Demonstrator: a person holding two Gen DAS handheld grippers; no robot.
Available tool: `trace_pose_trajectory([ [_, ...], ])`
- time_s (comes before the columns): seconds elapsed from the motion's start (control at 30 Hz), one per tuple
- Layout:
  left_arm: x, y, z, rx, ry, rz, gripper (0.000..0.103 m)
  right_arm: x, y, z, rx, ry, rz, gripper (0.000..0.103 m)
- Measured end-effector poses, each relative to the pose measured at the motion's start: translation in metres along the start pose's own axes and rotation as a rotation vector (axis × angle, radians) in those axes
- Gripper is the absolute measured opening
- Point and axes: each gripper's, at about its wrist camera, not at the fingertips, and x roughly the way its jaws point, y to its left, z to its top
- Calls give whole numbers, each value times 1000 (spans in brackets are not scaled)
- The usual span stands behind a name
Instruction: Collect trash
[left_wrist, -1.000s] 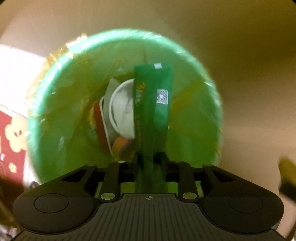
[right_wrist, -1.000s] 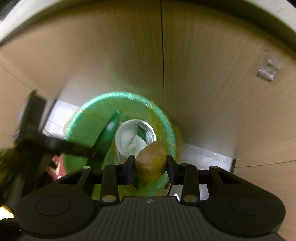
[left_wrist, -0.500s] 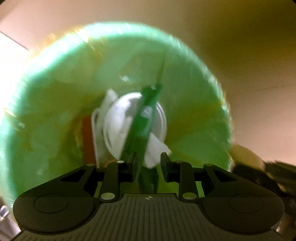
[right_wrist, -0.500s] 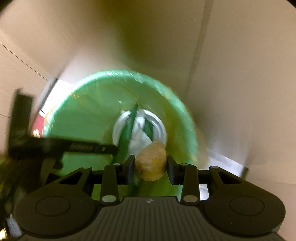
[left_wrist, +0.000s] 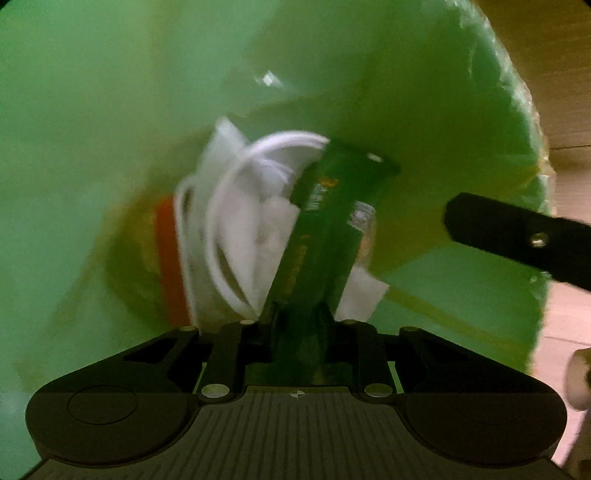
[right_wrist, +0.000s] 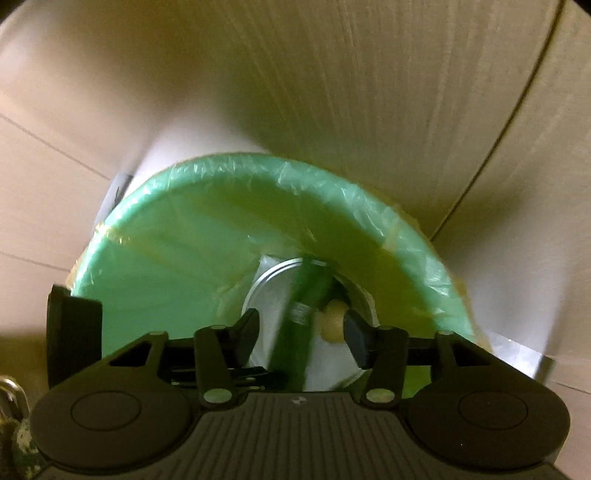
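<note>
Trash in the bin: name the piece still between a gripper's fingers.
The green wrapper, standing between the left gripper's closing fingers. The brown lump lies loose below the right gripper; the white bowl and paper rest at the bottom.

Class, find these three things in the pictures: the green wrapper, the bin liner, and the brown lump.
green wrapper (left_wrist: 325, 236): left wrist view, printed face above the tongs.
bin liner (right_wrist: 258, 184): right wrist view, far rim fold.
brown lump (right_wrist: 334, 321): right wrist view, its rounded middle.

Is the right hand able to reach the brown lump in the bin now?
Probably yes: the right tongs, jaws opening and empty, point straight at the brown lump; only the green wrapper crosses beside it.
</note>
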Motion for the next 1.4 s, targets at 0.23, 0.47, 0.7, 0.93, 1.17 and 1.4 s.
trace_pose_trajectory([
  [0.23,-3,1,2,-34,-15,52,26,29,-3,7,32,75,19,21],
  [0.47,-30,2,0,37,-30,151,25,108,-8,2,20,211,-34,13],
  [0.7,-80,-17,6,85,-68,160,25,59,1,-2,-44,182,-63,14],
  [0.93,-180,-57,-9,166,-192,77,25,-98,19,-24,-177,-42,-72,14],
  [1.17,-283,-119,-41,358,-400,47,25,-224,6,-55,-274,-306,-212,14],
  [1.4,-346,-193,-83,561,-634,11,25,-316,-11,-75,-190,-586,-265,14],
])
